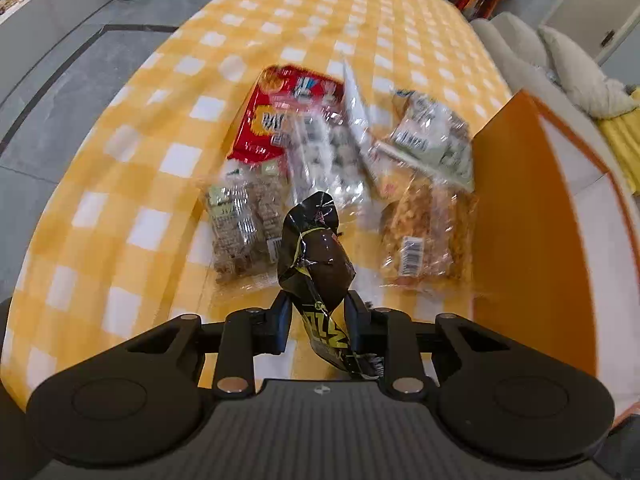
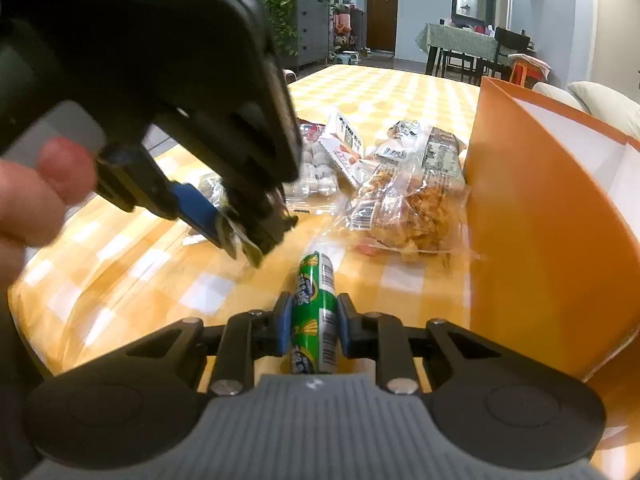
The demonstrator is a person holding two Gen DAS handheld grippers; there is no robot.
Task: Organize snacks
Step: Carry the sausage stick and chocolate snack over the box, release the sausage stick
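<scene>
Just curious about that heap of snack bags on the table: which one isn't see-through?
The red packet at the far left of the heap. Its wrapper is solid red with printed pictures, while the bags around it are clear plastic showing the snacks inside.

Left wrist view sits high, tilted down over the yellow checked table [image 1: 240, 40], facing the snack pile [image 1: 340, 160] from close in. Right wrist view rides low, near the tabletop, looking level across it toward the room's far doorway [image 2: 382, 12]. Both share the snack pile and the orange box [image 1: 532, 220] at right; right view also catches the left gripper [image 2: 244, 248].
</scene>
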